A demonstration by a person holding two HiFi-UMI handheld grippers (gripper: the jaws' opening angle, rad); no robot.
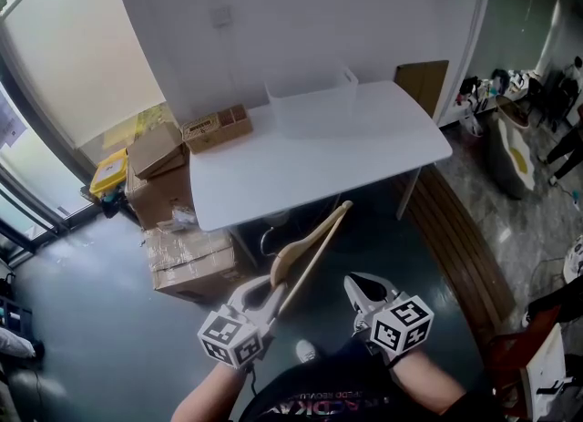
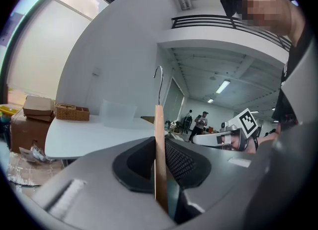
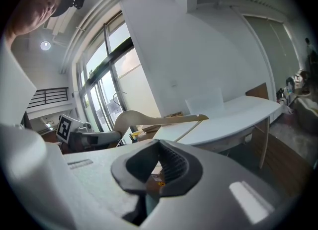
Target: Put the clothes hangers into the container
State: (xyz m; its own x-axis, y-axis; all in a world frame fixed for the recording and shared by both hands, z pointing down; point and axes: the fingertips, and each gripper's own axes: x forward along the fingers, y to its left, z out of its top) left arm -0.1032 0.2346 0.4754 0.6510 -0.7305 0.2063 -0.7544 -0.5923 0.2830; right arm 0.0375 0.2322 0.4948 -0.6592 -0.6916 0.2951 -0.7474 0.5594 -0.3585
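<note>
My left claw (image 1: 266, 291) clamps the wooden hanger (image 1: 314, 245), its long axis slanting forward-right toward the table (image 1: 273, 183); my right claw (image 1: 362, 291) gapes empty.

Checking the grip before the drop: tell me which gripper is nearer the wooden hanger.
Left. The left gripper is clamped on the wooden hanger. The right gripper hangs to the hanger's right, apart from it, with nothing between its jaws.
</note>
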